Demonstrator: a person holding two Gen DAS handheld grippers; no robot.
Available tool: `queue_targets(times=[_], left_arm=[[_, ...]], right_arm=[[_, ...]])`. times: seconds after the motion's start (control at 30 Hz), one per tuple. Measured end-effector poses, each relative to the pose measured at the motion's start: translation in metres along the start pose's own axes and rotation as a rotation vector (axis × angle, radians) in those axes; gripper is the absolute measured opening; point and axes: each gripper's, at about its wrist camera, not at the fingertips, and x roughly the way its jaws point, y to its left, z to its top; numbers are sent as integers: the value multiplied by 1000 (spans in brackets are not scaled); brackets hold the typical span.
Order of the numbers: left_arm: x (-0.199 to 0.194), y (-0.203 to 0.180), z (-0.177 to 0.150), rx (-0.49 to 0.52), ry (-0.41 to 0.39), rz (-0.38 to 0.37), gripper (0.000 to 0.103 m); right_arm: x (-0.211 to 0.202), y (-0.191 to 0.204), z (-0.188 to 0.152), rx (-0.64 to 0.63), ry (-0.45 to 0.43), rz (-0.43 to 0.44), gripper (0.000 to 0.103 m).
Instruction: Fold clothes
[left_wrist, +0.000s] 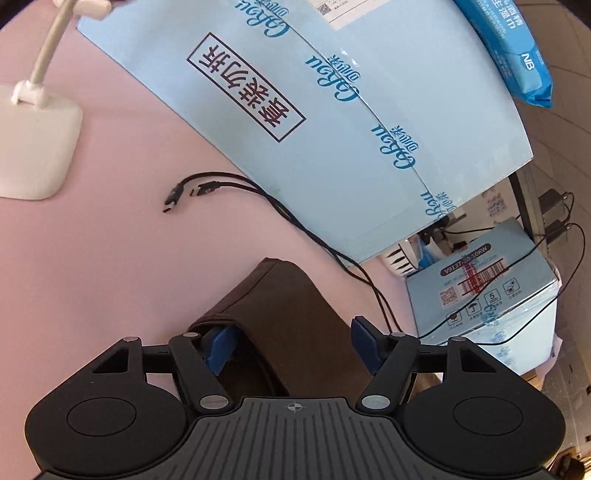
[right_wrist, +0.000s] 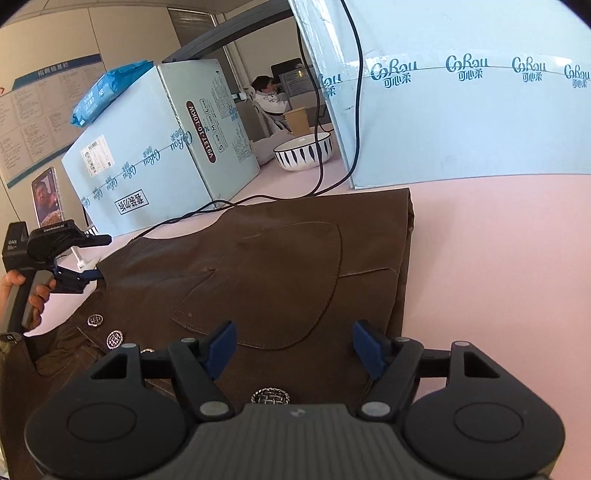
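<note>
1. The brown jacket (right_wrist: 280, 266) lay flat on the pink worktop (right_wrist: 498, 258), already doubled over: its right edge showed stacked layers in a neat fold, and a rounded pocket faced up. By my reckoning the folding was partly done; the buttoned part (right_wrist: 114, 338) nearest the person looked loose and rumpled, so at least one more fold seemed left.

2. At the jacket's left edge, the left gripper (right_wrist: 90, 275) was held in a hand (right_wrist: 35, 295). From its own camera its blue pads (left_wrist: 221, 347) stood wide, one tucked under a flap of cloth, the other clear of it. I saw no pinch.

3. The right gripper (right_wrist: 293, 345) hovered over the jacket's near edge, jaws wide, nothing between them but the cloth below.

4. On the worktop, from the left: a white lamp base (left_wrist: 33, 147), loose black cables (left_wrist: 207, 188), then pale blue cartons (right_wrist: 159, 147) along the back edge, one carrying a blue wipes pack (right_wrist: 107, 92). A striped bowl (right_wrist: 303, 153) sat between the cartons.

5. Beyond was an office: a noticeboard (right_wrist: 37, 118) on the left wall, and a seated person (right_wrist: 269, 99) farther back.
</note>
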Motion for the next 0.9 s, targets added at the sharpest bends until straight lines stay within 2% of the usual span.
queue_targets(times=[0.07, 0.1, 0.17, 0.23, 0.27, 0.33, 0.4, 0.47, 0.53, 0.57, 0.63, 0.77, 0.87, 0.9], left_arm=[[-19, -16, -4, 115, -44, 58, 78], [-34, -32, -9, 220, -113, 130, 78], [-53, -55, -17, 364, -199, 202, 80], [-61, -69, -20, 439, -202, 179, 81], [-62, -76, -21, 461, -173, 115, 82], [-51, -83, -20, 444, -79, -34, 82], [-16, -89, -26, 403, 102, -179, 82], [8, -93, -36, 408, 188, -201, 82], [43, -88, -43, 390, 258, -151, 82], [54, -83, -44, 373, 261, -110, 81], [61, -73, -40, 363, 220, -134, 81], [49, -47, -14, 321, 134, -23, 81], [32, -24, 0, 241, 110, -36, 80], [18, -18, 2, 217, 80, -34, 80]], right_arm=[[1, 3, 0, -19, 1, 0, 81], [2, 4, 0, -27, 4, 0, 84], [4, 6, 1, -38, 7, 1, 86], [4, 8, 0, -49, 6, -2, 87], [4, 9, -1, -51, 5, -2, 87], [4, 8, -1, -50, 3, 1, 87], [3, 6, -1, -37, -2, 11, 87], [3, 4, -2, -30, -5, 17, 87], [2, 4, -2, -25, -7, 21, 87], [2, 3, -2, -24, -7, 22, 87], [2, 4, -2, -27, -7, 21, 87], [2, 4, -2, -24, -8, 24, 88], [1, 2, -3, -15, -11, 34, 88], [1, 1, -3, -13, -12, 36, 89]])
